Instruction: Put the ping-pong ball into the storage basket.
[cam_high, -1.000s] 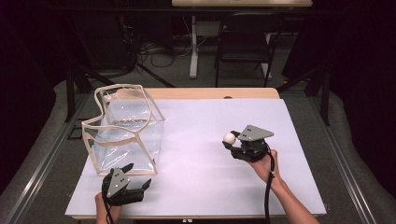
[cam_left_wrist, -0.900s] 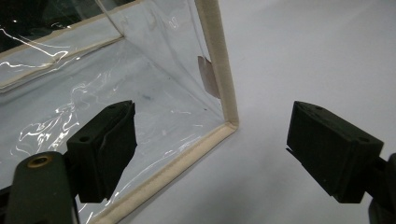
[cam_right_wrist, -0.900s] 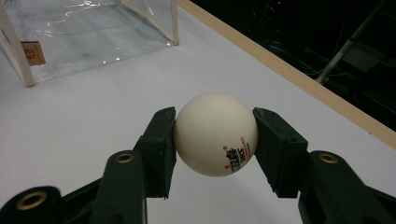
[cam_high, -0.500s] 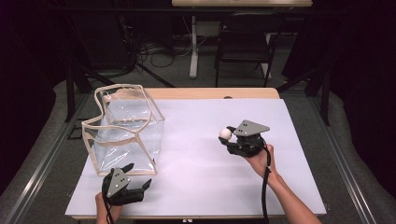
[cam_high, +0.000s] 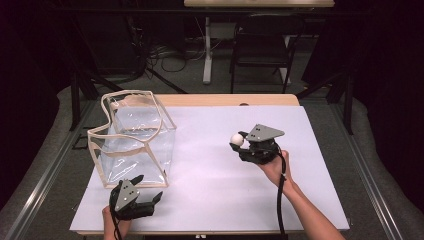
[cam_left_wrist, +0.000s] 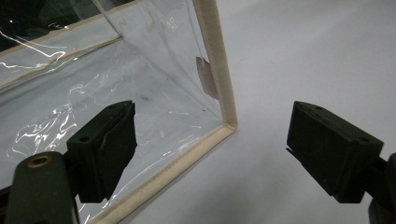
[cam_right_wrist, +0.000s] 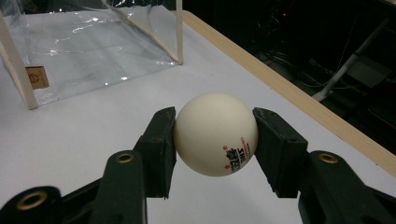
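Note:
A white ping-pong ball (cam_right_wrist: 215, 134) with small red and dark print sits clamped between the two jaws of my right gripper (cam_right_wrist: 214, 140). In the high view that ball (cam_high: 236, 139) is held above the white table sheet, right of centre, with my right gripper (cam_high: 241, 142) pointing left toward a clear plastic bag (cam_high: 135, 142) with cream edging. The bag stands open-topped at the table's left. My left gripper (cam_high: 148, 189) rests near the front edge, just below the bag, open and holding nothing. The bag's front corner (cam_left_wrist: 227, 122) lies between its spread jaws.
A white sheet (cam_high: 210, 185) covers the wooden table, whose bare far edge (cam_high: 235, 100) shows behind it. A black chair (cam_high: 260, 50) and a table leg with cables stand on the floor beyond. A cable trails from my right gripper along the forearm.
My right gripper has carried the ball slightly left and away from the person. The left gripper and the bag have stayed put.

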